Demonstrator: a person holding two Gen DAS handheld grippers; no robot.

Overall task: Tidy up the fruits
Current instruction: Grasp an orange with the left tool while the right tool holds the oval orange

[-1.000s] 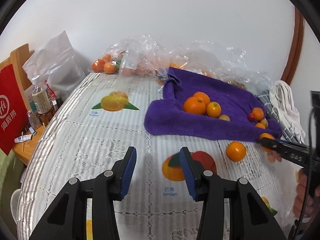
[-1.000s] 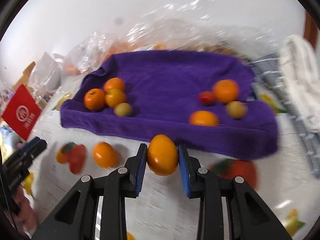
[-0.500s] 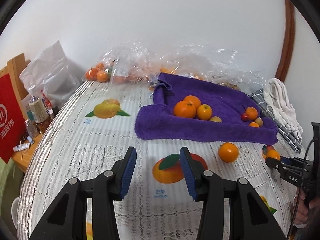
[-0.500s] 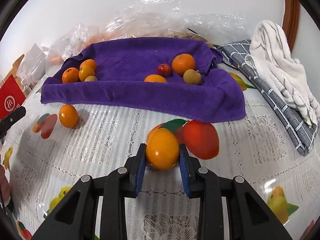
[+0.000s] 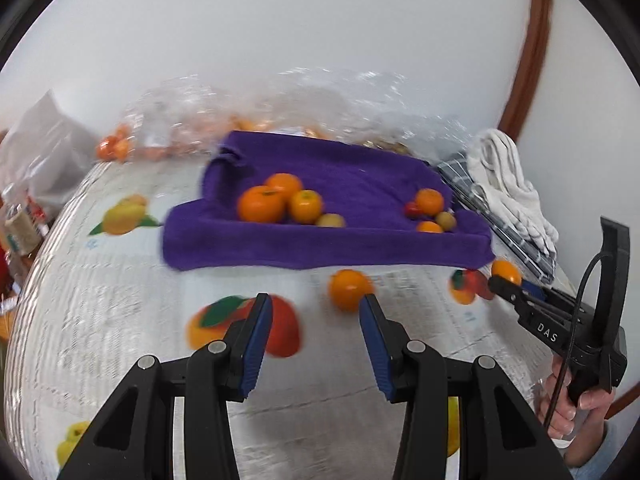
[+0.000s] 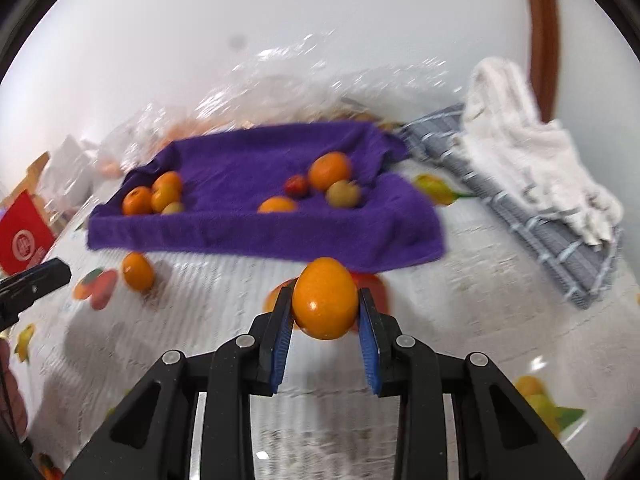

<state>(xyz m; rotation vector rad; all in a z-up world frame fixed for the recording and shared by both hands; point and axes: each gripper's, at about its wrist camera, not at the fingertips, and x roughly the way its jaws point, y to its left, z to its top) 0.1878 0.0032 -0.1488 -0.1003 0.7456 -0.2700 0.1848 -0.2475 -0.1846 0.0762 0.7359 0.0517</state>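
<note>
Between the right tool's (image 6: 324,316) pads, a glossy, egg-shaped orange fruit (image 6: 325,304).

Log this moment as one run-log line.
right tool: shut on orange fruit | left tool: open, empty | loose orange: on tablecloth before purple towel | two fruit groups on towel

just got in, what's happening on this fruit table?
A person is sorting fruit with two hand-held grippers. The right hand-held gripper is shut on an orange fruit, carried above the tablecloth in front of the purple towel, where two small groups of fruit sit. The left hand-held gripper is open, near a loose orange.
</note>
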